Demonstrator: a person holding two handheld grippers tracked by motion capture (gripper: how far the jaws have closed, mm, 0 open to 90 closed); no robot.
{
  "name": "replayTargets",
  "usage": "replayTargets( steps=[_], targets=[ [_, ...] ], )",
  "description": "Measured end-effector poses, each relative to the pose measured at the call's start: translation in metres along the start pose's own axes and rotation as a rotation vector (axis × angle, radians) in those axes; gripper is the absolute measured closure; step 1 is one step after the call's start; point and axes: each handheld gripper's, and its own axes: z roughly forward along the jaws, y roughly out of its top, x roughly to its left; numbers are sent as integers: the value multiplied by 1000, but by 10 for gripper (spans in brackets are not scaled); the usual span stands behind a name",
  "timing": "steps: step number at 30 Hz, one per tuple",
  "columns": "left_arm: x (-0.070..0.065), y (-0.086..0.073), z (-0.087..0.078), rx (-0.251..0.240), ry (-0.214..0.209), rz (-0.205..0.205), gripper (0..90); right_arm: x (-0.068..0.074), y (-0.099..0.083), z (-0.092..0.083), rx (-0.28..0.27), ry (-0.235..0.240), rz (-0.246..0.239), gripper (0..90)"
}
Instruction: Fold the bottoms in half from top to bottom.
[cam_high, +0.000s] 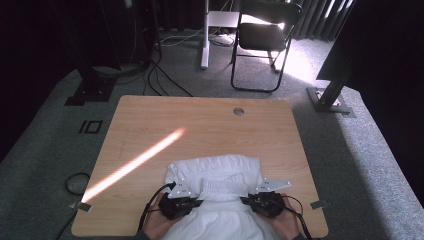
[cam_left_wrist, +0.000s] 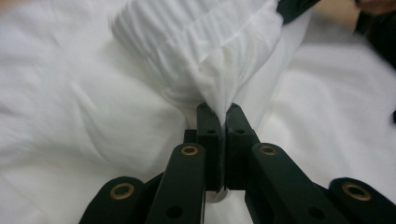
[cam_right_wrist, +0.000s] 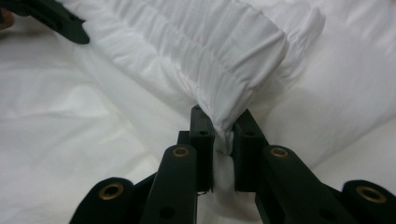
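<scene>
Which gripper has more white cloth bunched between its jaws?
The right gripper. A thick wad of the white cloth keeps its jaws a little apart, while the left gripper pinches only a thin fold, with its jaws almost touching.

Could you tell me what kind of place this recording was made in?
Probably a lab or studio set up for recording: a bare wooden table on grey carpet, dark curtains, a folding chair, and cables trailing across the floor.

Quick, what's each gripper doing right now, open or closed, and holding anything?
Left gripper: closed, pinching the gathered band of the white cloth.
Right gripper: closed on the same band's other end.
</scene>
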Motion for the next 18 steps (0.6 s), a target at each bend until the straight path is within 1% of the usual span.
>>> replayTargets(
  steps=[1,2,3,4,5,6,8,9,10,11,12,13,14,15,18],
  targets=[
    [0,0,0,0,0,0,880,-1,-1,3,10,-5,0,812],
    [-1,0,3,4,27,7,872,-1,-1,6,16,-9,1,812],
    [-1,0,3,4,27,7,822,-1,-1,6,16,-9,1,812],
    [-1,0,3,4,27,7,822,-1,-1,8,22,-13,4,812],
    [-1,4,2,-37,60,-4,650,-1,-1,11,30,-27,-10,812],
    [-1,6,1,-51,59,-13,581,-1,-2,11,29,-26,-8,812],
    [0,7,4,-47,59,-23,507,-1,-2,11,26,-25,-8,812],
    [0,8,6,-39,53,-27,499,-1,-2,11,25,-24,-7,812],
    [-1,8,10,-21,50,-20,516,-1,-2,12,26,-23,-7,813],
    [-2,7,15,12,54,-7,566,0,-2,13,27,-21,-2,813],
    [-3,7,19,39,63,10,636,0,-3,15,31,-18,-7,813],
    [-2,6,22,54,76,16,689,1,-3,17,37,-16,-4,813],
    [0,6,22,60,78,18,722,1,-2,20,41,-14,-5,814],
    [3,7,22,60,75,8,740,1,-2,22,43,-12,-6,813],
    [17,9,20,71,107,-4,765,-2,6,31,47,0,-1,813]
  ],
)
